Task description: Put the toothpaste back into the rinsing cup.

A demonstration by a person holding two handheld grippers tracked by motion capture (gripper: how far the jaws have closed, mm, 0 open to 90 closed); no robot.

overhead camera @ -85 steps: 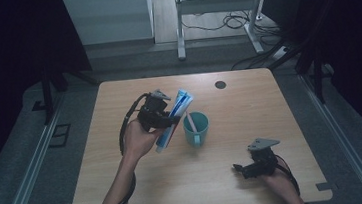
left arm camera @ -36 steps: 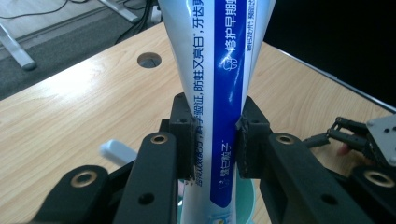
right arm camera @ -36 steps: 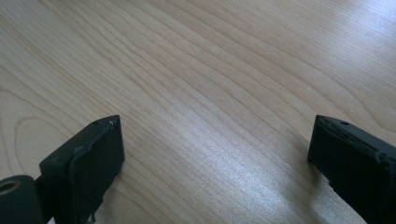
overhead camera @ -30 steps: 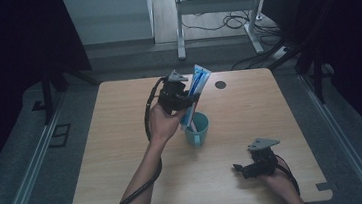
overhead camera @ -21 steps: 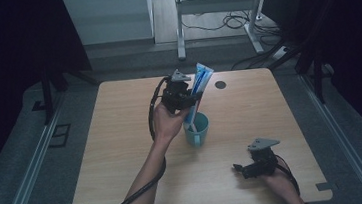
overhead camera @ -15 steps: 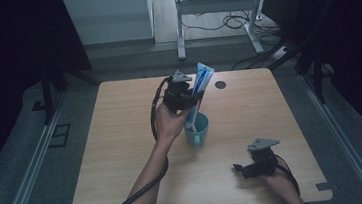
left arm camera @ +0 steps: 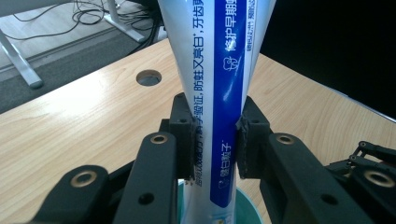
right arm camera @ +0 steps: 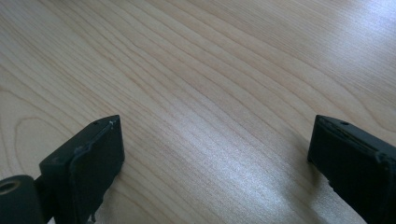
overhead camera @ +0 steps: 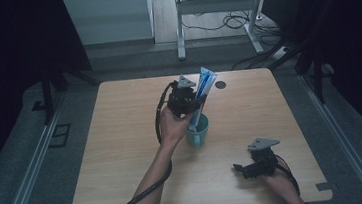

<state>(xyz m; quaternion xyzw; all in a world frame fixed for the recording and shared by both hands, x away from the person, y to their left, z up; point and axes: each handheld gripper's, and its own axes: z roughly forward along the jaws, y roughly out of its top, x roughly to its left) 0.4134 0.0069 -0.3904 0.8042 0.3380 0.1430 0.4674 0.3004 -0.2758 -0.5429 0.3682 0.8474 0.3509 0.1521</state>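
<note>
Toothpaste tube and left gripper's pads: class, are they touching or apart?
Touching. The left gripper view shows both pads pressed against the toothpaste tube.

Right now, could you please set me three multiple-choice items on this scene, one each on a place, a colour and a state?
1. Where does the toothpaste tube point its lower end?
A. Into the cup
B. At the table hole
C. Off the table edge

2. What colour is the cup?
A. Red
B. Teal
C. Yellow

3. How do the right gripper jaws stand?
A. Shut on a brush
B. Shut with nothing between them
C. Open, nothing between them

A: the left gripper clamps the tube above the cup.
B: its rim shows teal.
C: bare wood lies between the jaws.
</note>
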